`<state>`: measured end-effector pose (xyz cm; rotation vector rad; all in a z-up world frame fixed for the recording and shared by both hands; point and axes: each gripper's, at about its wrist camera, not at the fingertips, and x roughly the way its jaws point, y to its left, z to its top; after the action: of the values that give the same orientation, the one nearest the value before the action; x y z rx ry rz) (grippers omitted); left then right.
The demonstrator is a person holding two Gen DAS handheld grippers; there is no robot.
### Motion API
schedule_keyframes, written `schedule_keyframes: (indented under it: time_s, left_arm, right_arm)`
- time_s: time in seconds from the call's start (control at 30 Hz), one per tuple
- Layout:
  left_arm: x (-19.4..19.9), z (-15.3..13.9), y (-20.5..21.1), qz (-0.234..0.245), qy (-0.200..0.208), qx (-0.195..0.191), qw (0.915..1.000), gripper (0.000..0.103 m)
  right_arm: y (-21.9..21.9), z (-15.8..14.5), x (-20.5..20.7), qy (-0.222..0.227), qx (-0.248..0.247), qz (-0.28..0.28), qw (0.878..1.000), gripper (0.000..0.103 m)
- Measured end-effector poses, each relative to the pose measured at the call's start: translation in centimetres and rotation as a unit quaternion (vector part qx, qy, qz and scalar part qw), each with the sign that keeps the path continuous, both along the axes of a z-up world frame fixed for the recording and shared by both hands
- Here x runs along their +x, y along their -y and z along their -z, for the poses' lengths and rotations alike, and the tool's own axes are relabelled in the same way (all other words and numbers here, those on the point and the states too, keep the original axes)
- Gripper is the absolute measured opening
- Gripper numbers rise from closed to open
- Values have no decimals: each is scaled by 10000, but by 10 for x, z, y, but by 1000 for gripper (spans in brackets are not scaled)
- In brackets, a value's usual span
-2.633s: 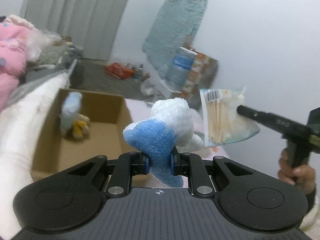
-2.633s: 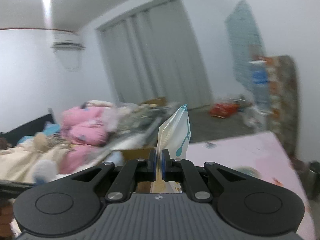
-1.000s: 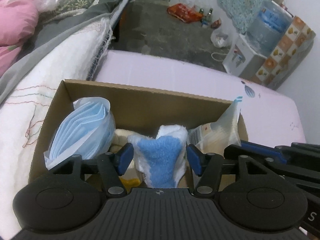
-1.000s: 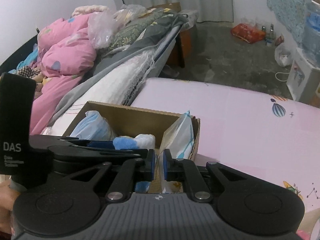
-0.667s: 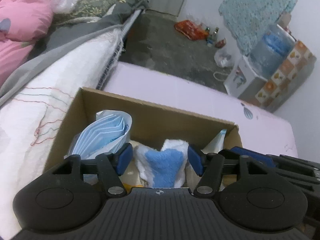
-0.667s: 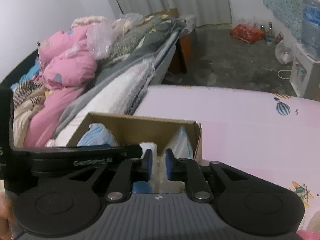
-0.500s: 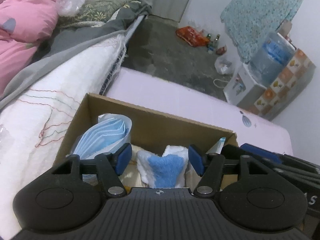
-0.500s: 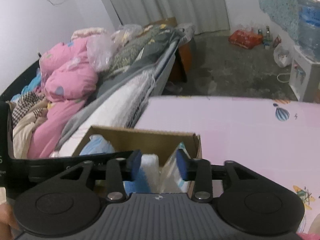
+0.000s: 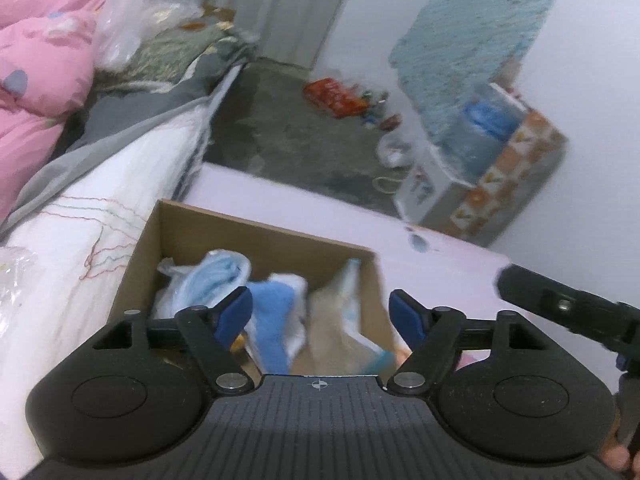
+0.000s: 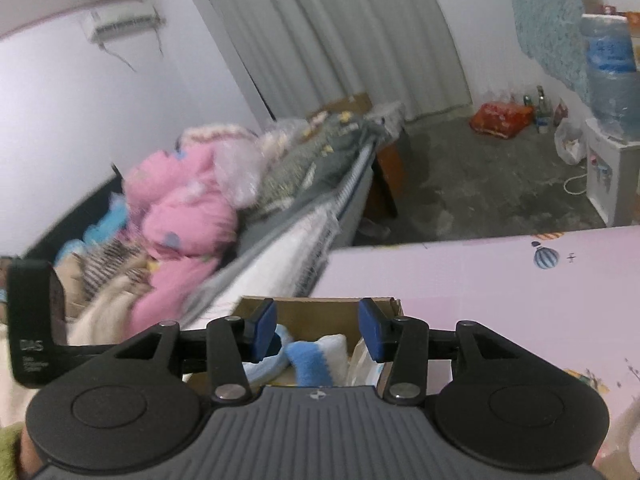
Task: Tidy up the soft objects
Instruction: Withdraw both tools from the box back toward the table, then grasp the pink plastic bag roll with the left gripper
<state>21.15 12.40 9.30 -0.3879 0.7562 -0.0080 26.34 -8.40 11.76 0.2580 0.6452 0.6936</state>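
My left tool (image 9: 322,312) is opening, my right tool (image 10: 316,330) released, both empty: toy (image 9: 272,320) and packet (image 9: 340,332) sit in the box (image 9: 256,240)

- Left gripper (image 9: 322,314): pitched downward, jaws opening, blue pads wide apart with nothing clamped between them.
- Right gripper (image 10: 316,330): tilted gently downward, jaws spread wide, blue pads gripping nothing.
- Right gripper, seen from the left wrist: black body at the right edge, finger detail blurred.
- Hand (image 9: 618,454): a sliver at the lower right corner, probably holding the right gripper's handle.
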Motion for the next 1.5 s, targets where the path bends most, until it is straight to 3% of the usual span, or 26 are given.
schedule_keyframes:
  time_s: [0.23, 0.4, 0.6, 0.8, 0.93, 1.03, 1.1, 1.17, 1.23, 1.33, 1.43, 1.5]
  left_arm:
    - [-87, -44, 23, 695, 624, 152, 9955, 99]
    - [-149, -60, 50, 1188, 1098, 328, 9863, 101]
    - [-189, -48, 90, 1552, 1140, 559, 9797, 102]
    - [-165, -27, 135, 1978, 808, 1058, 9712, 102]
    - [-123, -15, 152, 1928, 553, 1257, 9716, 102]
    - [-86, -7, 165, 1763, 339, 1282, 9754, 102]
    - [-62, -3, 174, 1775, 334, 1439, 9730, 102]
    - [-42, 3, 185, 1960, 326, 1781, 9637, 102]
    - [-28, 12, 199, 2279, 423, 2233, 9468, 102]
    - [-19, 28, 219, 2874, 613, 2919, 9102, 102]
    - [-14, 43, 236, 3569, 659, 3234, 8739, 102]
    - [-10, 53, 243, 3779, 618, 3398, 8590, 102]
  right_arm:
    - [102, -30, -90, 81, 762, -166, 9969, 60]
    - [175, -36, -162, 299, 953, 39, 9950, 60]
    - [248, -28, -225, 478, 1250, 491, 9898, 60]
    - [287, -17, -238, 592, 1569, 716, 9832, 60]
    - [277, 9, -204, 206, 1536, 657, 9857, 60]
    - [247, 36, -173, 78, 1034, 754, 9917, 60]
    - [225, 53, -151, -13, 618, 786, 9950, 60]
    - [213, 68, -137, -75, 454, 687, 9966, 60]
    - [205, 81, -121, -195, 406, 606, 9971, 60]
    - [200, 91, -106, -250, 352, 497, 9978, 60]
    - [200, 98, -97, -276, 173, 498, 9982, 60]
    - [204, 105, -92, -345, 166, 508, 9980, 60]
